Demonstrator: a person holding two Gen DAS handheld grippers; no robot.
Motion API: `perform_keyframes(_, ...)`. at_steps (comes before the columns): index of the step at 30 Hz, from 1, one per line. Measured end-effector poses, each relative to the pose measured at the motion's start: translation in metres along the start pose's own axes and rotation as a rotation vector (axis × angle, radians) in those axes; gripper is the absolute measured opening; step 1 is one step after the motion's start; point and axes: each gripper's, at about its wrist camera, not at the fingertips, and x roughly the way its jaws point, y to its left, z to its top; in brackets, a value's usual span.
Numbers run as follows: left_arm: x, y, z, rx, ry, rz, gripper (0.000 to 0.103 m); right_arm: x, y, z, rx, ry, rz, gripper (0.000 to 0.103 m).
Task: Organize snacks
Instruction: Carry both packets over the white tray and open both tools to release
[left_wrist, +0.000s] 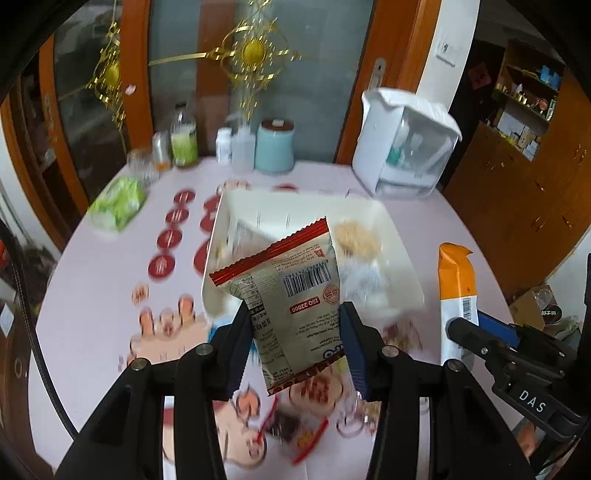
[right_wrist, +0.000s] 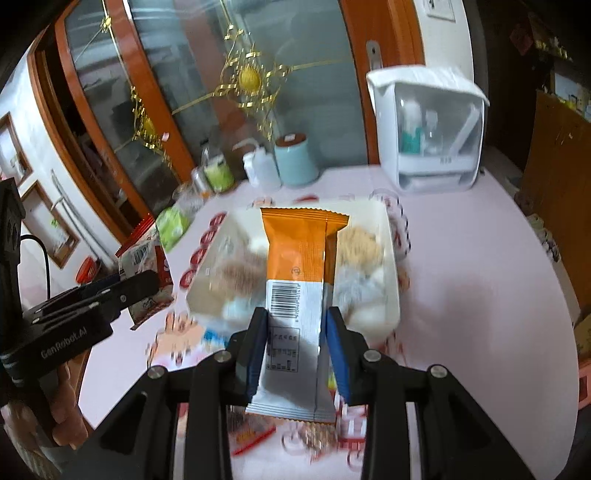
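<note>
My left gripper (left_wrist: 295, 314) is shut on a beige snack packet with red edges and a barcode (left_wrist: 291, 291), held above the near edge of a white tray (left_wrist: 402, 251). My right gripper (right_wrist: 297, 321) is shut on an orange-and-white snack bar packet (right_wrist: 295, 266), held above the near side of the same tray (right_wrist: 391, 295). The tray holds several wrapped snacks. The right gripper with its orange packet (left_wrist: 456, 288) shows at the right of the left wrist view. The left gripper (right_wrist: 122, 291) with the beige packet (right_wrist: 144, 258) shows at the left of the right wrist view.
The round table has a pink patterned cloth (left_wrist: 92, 288). At the back stand a light blue canister (left_wrist: 274, 147), bottles (left_wrist: 183, 136), a white storage box (left_wrist: 402, 147) and a green packet (left_wrist: 118, 203). More loose snacks lie on the near table (left_wrist: 295, 428). Glass doors stand behind.
</note>
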Motion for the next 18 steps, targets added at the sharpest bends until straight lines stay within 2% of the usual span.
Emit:
perform_keyframes(7,0.027,-0.012,0.049,0.081,-0.075,0.023,0.045,0.027,-0.003,0.036,0.026,-0.042,-0.041,0.033)
perform_keyframes(13,0.073,-0.017,0.066,0.095,-0.034,-0.01,0.045,0.064,-0.011,0.049,0.036,-0.022,-0.099,0.035)
perform_keyframes(15,0.094,-0.019,0.067,0.105,-0.001,-0.014,0.045,0.082,-0.016,0.048,0.039,0.006,-0.125,0.036)
perform_keyframes(18,0.12,-0.02,0.063,0.102,0.041,-0.023,0.046,0.105,-0.024,0.042,0.057,0.074,-0.12,0.037)
